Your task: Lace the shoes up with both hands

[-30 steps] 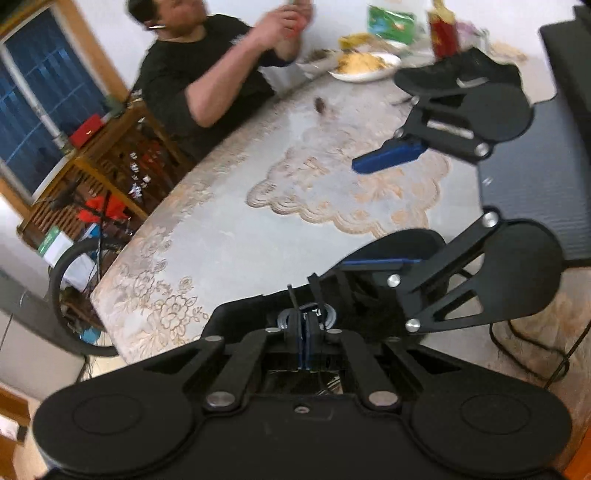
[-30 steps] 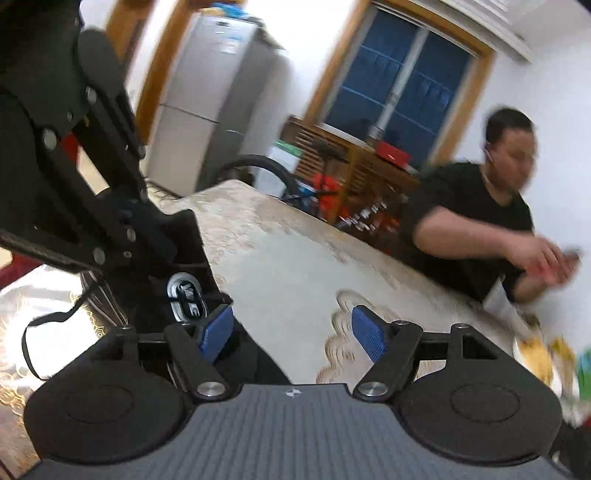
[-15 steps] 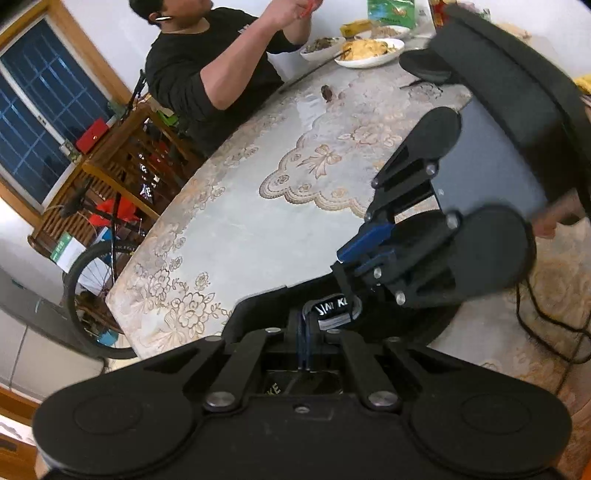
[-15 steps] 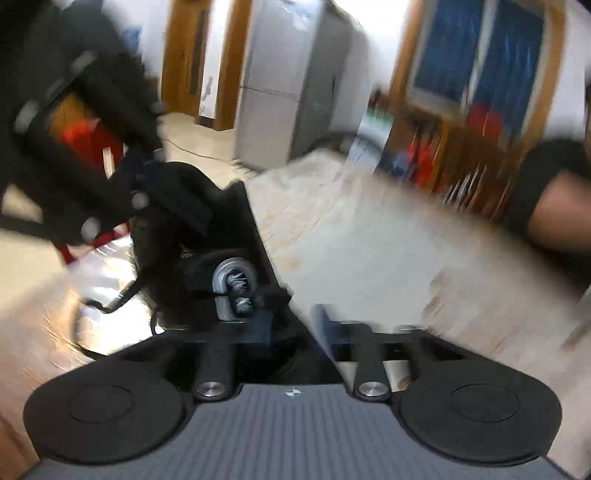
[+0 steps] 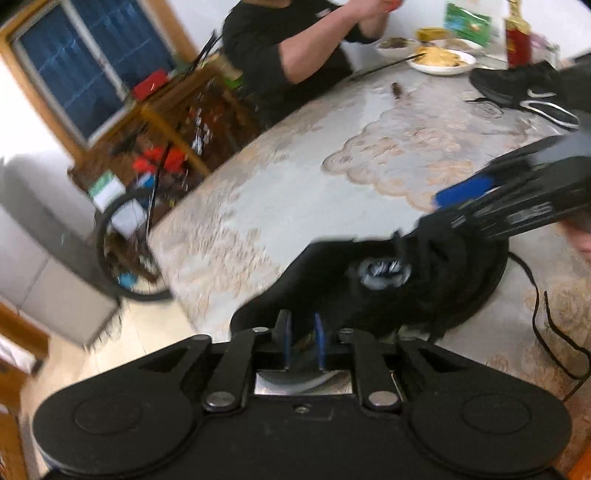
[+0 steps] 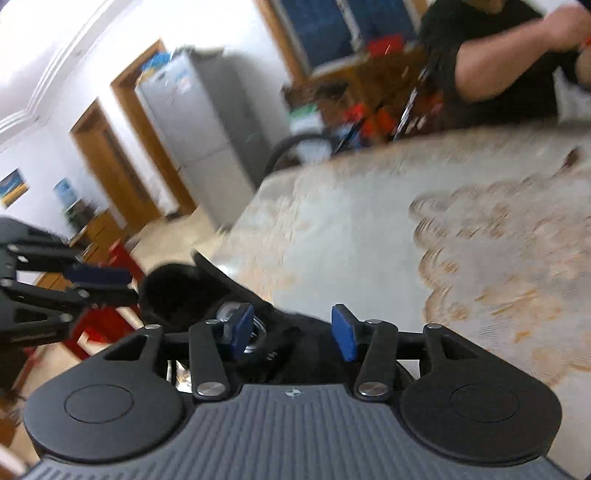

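A black shoe lies on the patterned table right in front of my left gripper, whose blue pads stand slightly apart with nothing between them. A loose black lace trails off the shoe to the right. My right gripper is open over the same shoe, near its silver tongue label. It also shows in the left wrist view at the right, above the shoe. The left gripper shows in the right wrist view at the far left.
A second black shoe lies at the table's far right. A seated person in black eats at the far edge, beside plates of food and a red bottle. A bicycle wheel and a fridge stand beyond the table.
My left gripper's pads have parted a little and let go of the lace they pinched. My right gripper has swung back from the shoe's tongue. Both views are blurred by motion.
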The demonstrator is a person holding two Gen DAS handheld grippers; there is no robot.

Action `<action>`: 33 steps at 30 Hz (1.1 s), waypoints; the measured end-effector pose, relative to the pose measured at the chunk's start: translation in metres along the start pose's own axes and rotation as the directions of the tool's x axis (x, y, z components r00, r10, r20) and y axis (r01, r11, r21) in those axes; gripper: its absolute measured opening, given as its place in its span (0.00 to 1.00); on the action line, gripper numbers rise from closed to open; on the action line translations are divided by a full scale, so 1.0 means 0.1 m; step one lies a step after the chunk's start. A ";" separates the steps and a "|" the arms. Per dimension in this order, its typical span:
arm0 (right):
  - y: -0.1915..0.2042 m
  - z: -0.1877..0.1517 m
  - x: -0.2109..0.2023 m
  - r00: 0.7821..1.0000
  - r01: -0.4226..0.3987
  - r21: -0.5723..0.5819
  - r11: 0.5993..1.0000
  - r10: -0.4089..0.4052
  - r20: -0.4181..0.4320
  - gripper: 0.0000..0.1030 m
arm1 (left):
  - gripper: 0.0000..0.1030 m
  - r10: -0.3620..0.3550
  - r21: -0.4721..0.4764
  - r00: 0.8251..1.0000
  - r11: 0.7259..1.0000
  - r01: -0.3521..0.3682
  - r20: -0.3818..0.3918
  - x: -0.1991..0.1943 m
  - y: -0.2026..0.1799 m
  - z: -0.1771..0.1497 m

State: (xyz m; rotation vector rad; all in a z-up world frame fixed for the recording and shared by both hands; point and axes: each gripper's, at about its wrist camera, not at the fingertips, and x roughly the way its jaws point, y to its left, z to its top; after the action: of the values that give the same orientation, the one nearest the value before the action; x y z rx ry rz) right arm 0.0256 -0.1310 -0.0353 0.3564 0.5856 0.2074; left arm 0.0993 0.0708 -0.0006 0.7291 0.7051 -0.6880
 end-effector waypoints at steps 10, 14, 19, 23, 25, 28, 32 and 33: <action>0.48 0.29 0.54 0.969 -0.136 0.094 0.986 0.152 -0.196 0.44 | 0.28 -0.117 0.066 0.992 0.991 0.114 0.052 0.18 0.23 -0.17; 0.38 0.37 0.69 0.940 -0.164 0.207 0.964 0.217 -0.262 0.13 | 0.32 -0.169 0.098 0.983 0.982 0.162 0.068 0.24 0.31 -0.13; 0.30 0.19 0.48 0.949 -0.133 0.326 0.936 0.216 -0.231 0.03 | 0.27 -0.293 0.078 0.956 0.954 0.291 0.019 0.36 0.50 -0.04; 0.23 0.05 0.26 0.980 -0.119 0.412 0.903 0.173 -0.096 0.02 | 0.27 -0.308 0.107 0.951 0.946 0.307 -0.006 0.37 0.47 0.00; 0.23 -0.01 0.18 0.992 -0.093 0.438 0.894 0.121 -0.037 0.02 | 0.26 -0.297 0.150 0.955 0.943 0.296 -0.016 0.35 0.41 0.02; 0.26 -0.11 0.12 0.998 -0.062 0.443 0.894 0.062 0.014 0.02 | 0.23 -0.328 0.127 0.944 0.935 0.331 -0.049 0.40 0.41 0.07; 0.32 -0.22 0.20 0.998 -0.052 0.443 0.895 0.038 0.040 0.03 | 0.15 -0.379 0.069 0.920 0.920 0.386 -0.101 0.43 0.28 0.05; 0.34 -0.25 0.20 0.998 -0.054 0.432 0.900 0.042 0.037 0.03 | 0.15 -0.384 0.069 0.917 0.917 0.393 -0.110 0.42 0.21 0.02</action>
State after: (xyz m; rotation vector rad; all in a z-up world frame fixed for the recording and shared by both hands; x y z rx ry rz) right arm 0.0249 -0.0872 -0.0517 0.8067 0.5955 0.1172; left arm 0.1400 0.0686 -0.0238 0.7126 0.9241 -1.0603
